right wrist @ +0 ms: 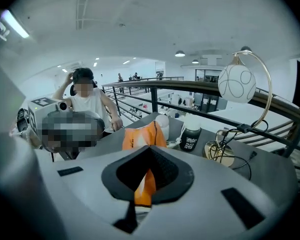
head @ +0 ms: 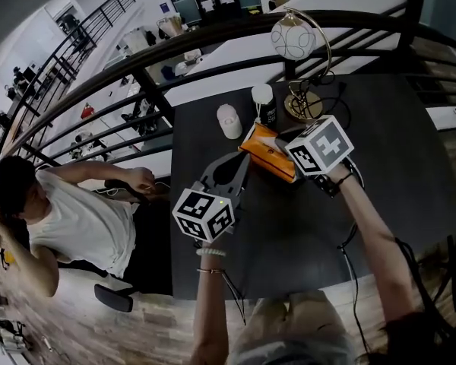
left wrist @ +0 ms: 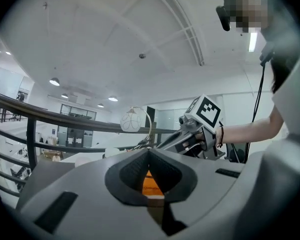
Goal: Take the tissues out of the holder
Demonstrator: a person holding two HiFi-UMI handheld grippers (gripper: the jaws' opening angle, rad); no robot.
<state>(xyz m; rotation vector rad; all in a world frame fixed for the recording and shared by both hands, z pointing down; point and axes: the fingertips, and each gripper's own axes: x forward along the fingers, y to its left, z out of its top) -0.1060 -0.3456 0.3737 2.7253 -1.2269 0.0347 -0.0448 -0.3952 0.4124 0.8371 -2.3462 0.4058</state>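
Left gripper point(head: 242, 166) and right gripper point(head: 283, 144) were each pinched tight on an end of the orange holder point(head: 266, 152), held between them above the table point(head: 289, 226), near the bottle point(head: 264, 103).

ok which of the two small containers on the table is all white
The squat white jar further from the lamp; the bottle beside the lamp has a dark body under its white cap.

Left gripper point(left wrist: 149, 159) clamped on orange tissue pack point(left wrist: 151, 184), globe lamp point(left wrist: 131, 120) behind
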